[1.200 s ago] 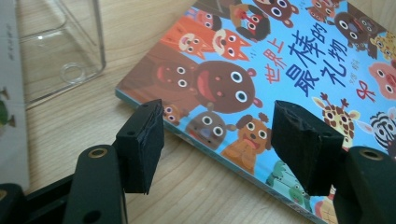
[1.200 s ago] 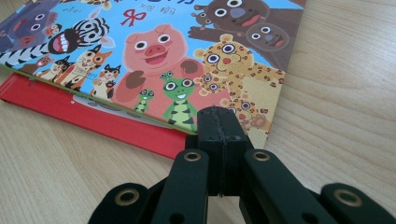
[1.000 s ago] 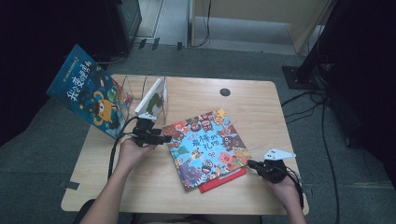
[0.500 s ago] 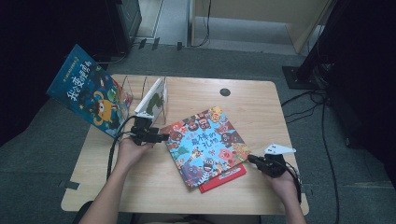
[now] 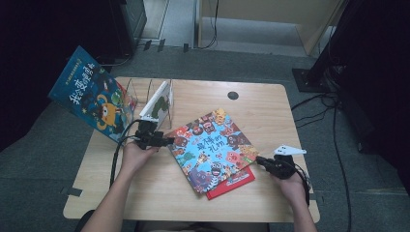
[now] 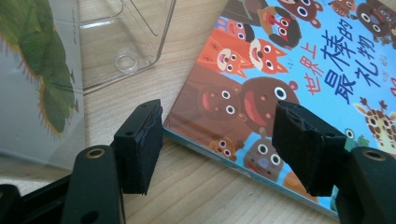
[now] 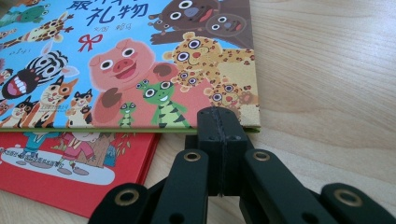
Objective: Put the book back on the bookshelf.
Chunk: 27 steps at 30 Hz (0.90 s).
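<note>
a: how far has the sorting of books into the clear plastic upright rack (image 5: 145, 92) been carried?

b: it is judged to be partly done. one white book with a green caterpillar picture (image 5: 157, 102) is already stood in the rack, and a large dark-blue picture book with yellow lettering (image 5: 92, 99) is seen leaning at the rack's left end, hanging out past the edge of the pale wooden surface (image 5: 270, 111).

a: and what is left?

b: two books are still lying flat near the middle of the surface: a bright blue picture book covered in cartoon animals (image 5: 212, 147), and under it a thin red book (image 5: 237, 180), of which only a corner is shown.

a: how are the claws placed?

b: the left claw (image 5: 167, 141) is held spread; in the left gripper view its pads (image 6: 140, 144) are seen on either side of the blue book's near corner (image 6: 224, 140), not pressed on it. the right claw (image 5: 261, 161) is pressed together with nothing between; in the right gripper view its tip (image 7: 223, 135) is seen against, or just beside, the blue book's edge (image 7: 140, 70); contact cannot be told for certain.

a: so no book is lifted?

b: none is gripped yet. the blue animal book is judged to be next for pickup.
</note>
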{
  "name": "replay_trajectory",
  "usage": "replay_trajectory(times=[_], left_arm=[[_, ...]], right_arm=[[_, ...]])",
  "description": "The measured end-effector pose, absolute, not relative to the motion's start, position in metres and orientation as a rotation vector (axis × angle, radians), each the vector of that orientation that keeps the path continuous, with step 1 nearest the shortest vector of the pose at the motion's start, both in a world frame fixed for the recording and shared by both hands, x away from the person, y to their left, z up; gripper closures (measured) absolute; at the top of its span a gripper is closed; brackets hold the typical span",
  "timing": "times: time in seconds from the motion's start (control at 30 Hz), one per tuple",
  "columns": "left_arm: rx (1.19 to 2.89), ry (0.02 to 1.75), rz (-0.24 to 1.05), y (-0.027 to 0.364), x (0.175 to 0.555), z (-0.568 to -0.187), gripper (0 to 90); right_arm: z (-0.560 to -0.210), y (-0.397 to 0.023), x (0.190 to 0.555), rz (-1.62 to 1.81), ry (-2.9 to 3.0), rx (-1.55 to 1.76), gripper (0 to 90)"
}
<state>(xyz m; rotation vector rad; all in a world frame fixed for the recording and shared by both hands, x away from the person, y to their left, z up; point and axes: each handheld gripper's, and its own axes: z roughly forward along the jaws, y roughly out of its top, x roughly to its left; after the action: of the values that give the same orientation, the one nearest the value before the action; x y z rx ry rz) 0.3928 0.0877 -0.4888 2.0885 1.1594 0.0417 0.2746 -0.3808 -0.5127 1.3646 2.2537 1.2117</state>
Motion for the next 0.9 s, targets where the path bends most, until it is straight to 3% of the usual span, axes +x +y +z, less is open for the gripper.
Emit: replay_trajectory(times=[0.43, 0.9], left_arm=[[2.108, 1.171, 0.053, 0.083, 0.393, -0.493, 35.4], [2.12, 1.167, -0.064, 0.083, 0.375, -0.49, 37.9]], right_arm=[[-0.513, -0.38, 0.28, 1.204, 2.238, 1.375, 89.8], [-0.513, -0.381, 0.283, 1.213, 2.234, 1.413, 90.0]])
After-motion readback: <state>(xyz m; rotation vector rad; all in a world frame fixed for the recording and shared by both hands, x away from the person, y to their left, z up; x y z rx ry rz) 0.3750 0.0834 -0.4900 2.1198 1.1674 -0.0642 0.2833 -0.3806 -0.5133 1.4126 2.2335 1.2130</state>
